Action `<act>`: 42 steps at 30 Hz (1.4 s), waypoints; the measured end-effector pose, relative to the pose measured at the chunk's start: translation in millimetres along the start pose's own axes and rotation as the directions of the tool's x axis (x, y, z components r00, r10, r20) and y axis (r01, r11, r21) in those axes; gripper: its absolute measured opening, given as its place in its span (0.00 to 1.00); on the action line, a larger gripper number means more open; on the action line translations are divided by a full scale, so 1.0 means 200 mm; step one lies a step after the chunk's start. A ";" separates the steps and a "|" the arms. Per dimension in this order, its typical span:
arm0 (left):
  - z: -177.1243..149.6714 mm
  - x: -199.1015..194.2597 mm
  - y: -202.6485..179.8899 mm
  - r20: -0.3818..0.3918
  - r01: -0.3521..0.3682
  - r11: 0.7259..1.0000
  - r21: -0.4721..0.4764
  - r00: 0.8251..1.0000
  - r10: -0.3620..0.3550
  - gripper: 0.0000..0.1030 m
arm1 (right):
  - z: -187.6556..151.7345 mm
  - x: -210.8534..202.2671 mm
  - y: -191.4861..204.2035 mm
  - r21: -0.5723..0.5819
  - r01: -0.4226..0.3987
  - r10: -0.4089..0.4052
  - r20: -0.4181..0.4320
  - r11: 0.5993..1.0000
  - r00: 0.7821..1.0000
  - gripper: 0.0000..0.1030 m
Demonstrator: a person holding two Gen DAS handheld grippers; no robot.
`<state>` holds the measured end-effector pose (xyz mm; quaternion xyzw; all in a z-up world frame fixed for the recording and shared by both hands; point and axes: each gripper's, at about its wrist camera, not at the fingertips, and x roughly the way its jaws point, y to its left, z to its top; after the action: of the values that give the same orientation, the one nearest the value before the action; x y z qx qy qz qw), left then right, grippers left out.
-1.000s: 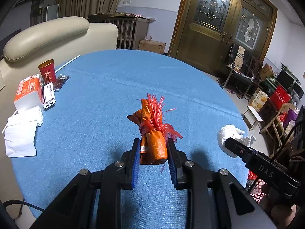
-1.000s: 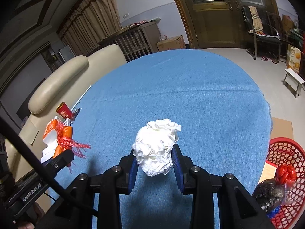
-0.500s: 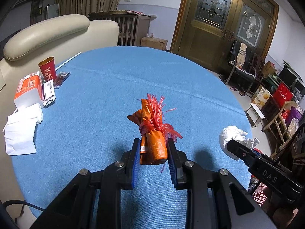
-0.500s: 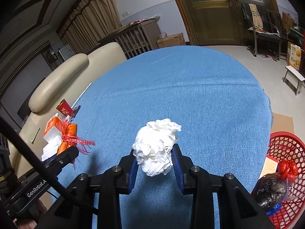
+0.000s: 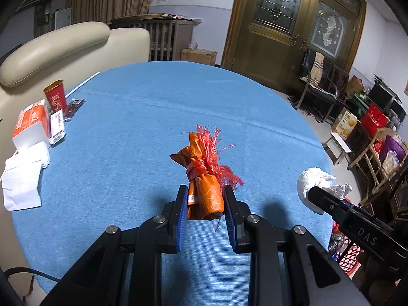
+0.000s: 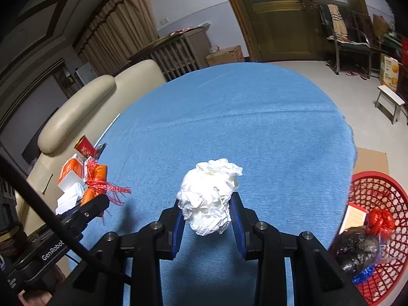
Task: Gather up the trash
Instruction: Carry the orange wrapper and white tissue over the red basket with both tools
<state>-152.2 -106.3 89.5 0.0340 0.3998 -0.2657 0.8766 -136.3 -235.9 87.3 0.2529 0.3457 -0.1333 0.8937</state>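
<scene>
My left gripper (image 5: 204, 204) is shut on an orange wrapper bundle (image 5: 204, 178) tied with red mesh, held above the blue table (image 5: 153, 127). The bundle also shows in the right wrist view (image 6: 98, 178). My right gripper (image 6: 207, 219) is shut on a crumpled white paper wad (image 6: 210, 204), held above the table near its right edge. The wad also shows in the left wrist view (image 5: 316, 181). A red mesh trash basket (image 6: 377, 242) stands on the floor to the right, with a dark bag (image 6: 359, 250) and red trash in it.
At the table's left edge stand a red cup (image 5: 56, 97), an orange and white box (image 5: 32, 125) and white napkins (image 5: 23, 176). A cream sofa (image 5: 56, 43) lies behind. Chairs and boxes (image 5: 344, 122) fill the room's right side.
Both grippers have drifted slightly back and to the right over the table, each still holding its item. The red basket shows more in the right wrist view.
</scene>
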 end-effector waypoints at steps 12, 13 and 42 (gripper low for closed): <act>0.00 0.03 -0.19 -0.023 0.033 0.995 0.093 0.999 -0.031 0.27 | -0.04 -0.05 -0.15 0.067 0.016 -0.017 0.011 0.998 1.000 0.34; 0.00 0.04 -0.21 -0.024 0.036 0.995 0.098 0.999 -0.034 0.27 | -0.04 -0.06 -0.17 0.070 0.016 -0.017 0.012 0.997 1.000 0.34; -0.04 0.04 -0.48 -0.052 0.143 0.961 0.238 0.989 -0.135 0.27 | -0.08 -0.44 -0.65 0.222 0.153 -0.177 0.088 0.963 0.980 0.34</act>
<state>-200.8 -189.4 93.9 0.1168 0.3813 -0.3726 0.8379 -262.9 -330.4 91.6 0.3105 0.3008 -0.2573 0.8643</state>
